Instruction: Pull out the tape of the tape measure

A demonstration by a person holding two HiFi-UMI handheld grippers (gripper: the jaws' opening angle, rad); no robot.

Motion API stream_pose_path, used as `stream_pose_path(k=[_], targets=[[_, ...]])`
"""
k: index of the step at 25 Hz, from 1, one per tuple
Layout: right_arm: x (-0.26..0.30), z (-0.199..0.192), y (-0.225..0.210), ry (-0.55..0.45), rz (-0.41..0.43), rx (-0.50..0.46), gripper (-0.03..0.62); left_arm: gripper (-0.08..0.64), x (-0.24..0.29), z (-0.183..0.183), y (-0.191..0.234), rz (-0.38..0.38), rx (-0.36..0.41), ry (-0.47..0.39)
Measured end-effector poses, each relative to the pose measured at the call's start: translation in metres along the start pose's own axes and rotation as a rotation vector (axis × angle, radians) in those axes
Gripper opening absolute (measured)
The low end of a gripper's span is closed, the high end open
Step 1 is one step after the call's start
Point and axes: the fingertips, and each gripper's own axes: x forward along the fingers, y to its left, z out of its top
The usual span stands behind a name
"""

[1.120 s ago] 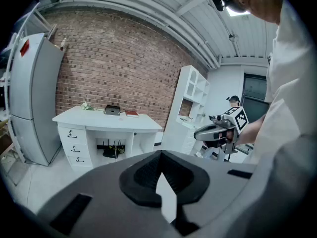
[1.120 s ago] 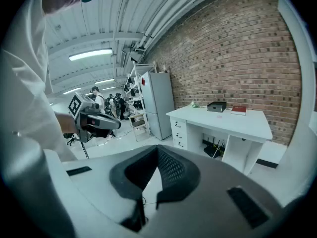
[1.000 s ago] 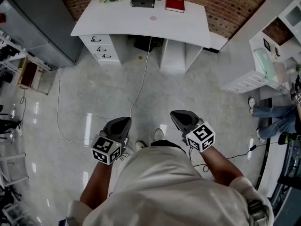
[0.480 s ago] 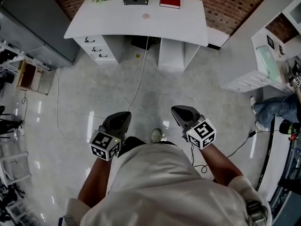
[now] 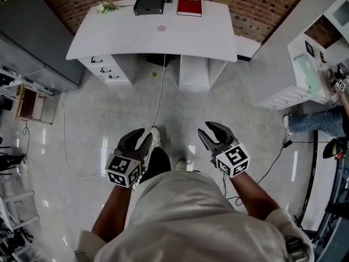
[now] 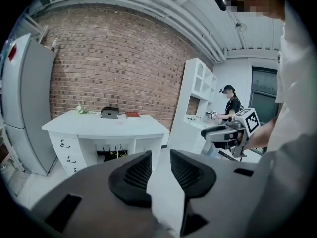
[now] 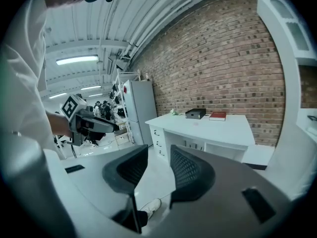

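Tape measure [image 5: 161, 28] on desk [image 5: 207, 34], far ahead; left claw [image 5: 143, 135], right claw [image 5: 204, 129] opening, empty.

Two grippers held out in front of the body, jaws opening.
The left gripper [image 5: 143, 137] and the right gripper [image 5: 214, 130] point forward, side by side and apart. The bare left forearm [image 5: 113, 209] and right forearm [image 5: 252, 194] are bent. Nothing is between the jaws of either gripper.

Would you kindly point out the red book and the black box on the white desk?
red book [image 5: 189, 6], head view, middle of its cover.
black box [image 5: 150, 2], head view, middle of its top.
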Motion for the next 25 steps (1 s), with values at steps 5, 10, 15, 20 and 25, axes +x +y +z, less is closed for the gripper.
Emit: stream_pose_path(k=[5,10,15,20,25], targets=[[0.041,0.015,-0.031,0.021,-0.070,0.022,0.124,0.117,0.033,0.029,0.059,-0.004,-0.016,-0.014],[0.100,0.052,-0.054,0.025,-0.101,0.007,0.123,0.117,0.066,0.063,0.128,-0.001,-0.001,-0.003],[0.158,0.082,-0.065,0.019,-0.135,0.009,0.124,0.115,0.096,0.083,0.182,-0.026,0.031,0.014],[0.196,0.101,-0.074,0.010,-0.175,0.022,0.124,0.115,0.125,0.091,0.222,-0.038,0.063,0.033],[0.217,0.108,-0.089,0.019,-0.189,0.037,0.124,0.115,0.159,0.099,0.240,-0.034,0.068,0.036]])
